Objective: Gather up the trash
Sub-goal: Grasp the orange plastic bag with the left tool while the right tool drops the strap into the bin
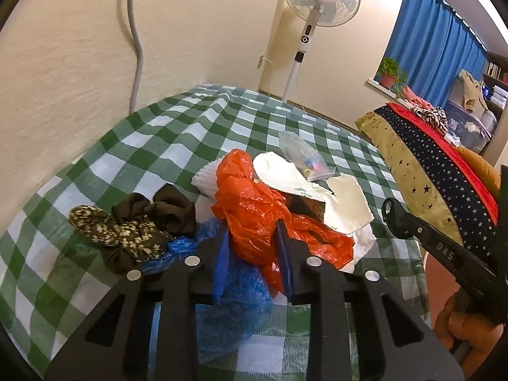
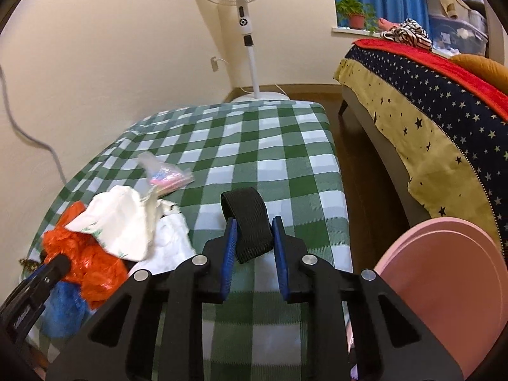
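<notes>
Left gripper (image 1: 252, 247) is clenching the orange plastic bag (image 1: 250, 209), w/ a blue bag (image 1: 235, 298) lying under its fingers. The bags are sitting in a trash pile on the green checked tablecloth (image 1: 95, 171), next to white paper (image 1: 343, 203) & a dark patterned cloth (image 1: 127, 231). Right gripper (image 2: 252, 241) is grasping a black strap (image 2: 249, 222) above the table, beside a pink bin (image 2: 444, 285).

Green-and-white checked tablecloth (image 1: 158, 146), orange bag (image 1: 250, 209), blue bag (image 1: 235, 298), pink bin (image 2: 444, 285).
</notes>
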Available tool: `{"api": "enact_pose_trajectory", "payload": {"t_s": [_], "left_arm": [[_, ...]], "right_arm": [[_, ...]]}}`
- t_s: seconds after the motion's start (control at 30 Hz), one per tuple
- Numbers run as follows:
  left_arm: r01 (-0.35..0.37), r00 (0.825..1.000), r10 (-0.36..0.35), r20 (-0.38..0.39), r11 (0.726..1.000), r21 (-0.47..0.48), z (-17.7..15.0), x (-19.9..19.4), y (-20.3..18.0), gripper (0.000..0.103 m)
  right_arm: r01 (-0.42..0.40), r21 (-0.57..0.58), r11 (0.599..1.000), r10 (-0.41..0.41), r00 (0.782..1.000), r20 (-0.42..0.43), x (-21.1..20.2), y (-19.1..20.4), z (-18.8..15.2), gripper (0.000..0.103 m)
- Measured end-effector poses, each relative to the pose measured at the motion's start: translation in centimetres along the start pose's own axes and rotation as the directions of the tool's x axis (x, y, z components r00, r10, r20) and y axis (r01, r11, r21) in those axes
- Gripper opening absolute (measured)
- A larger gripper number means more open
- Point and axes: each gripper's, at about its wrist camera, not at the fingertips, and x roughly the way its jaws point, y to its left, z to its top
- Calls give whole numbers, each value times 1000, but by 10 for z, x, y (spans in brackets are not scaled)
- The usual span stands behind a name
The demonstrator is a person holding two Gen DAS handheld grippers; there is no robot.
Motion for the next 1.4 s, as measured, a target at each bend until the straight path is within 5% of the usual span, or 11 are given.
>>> {"api": "enact_pose_trajectory", "payload": {"t_s": [0.8,1.4], "left_arm": [[20,1000,-22,19,993,119,-21,-76,-15,22],[85,994,-96,56,981,173,-34,-114,-42,22]], "right_arm": [[-46,-30,998,49,994,100,-142,-6,-15,23],[20,5,1000,-21,987,160,-209,-36,-28,23]]}}
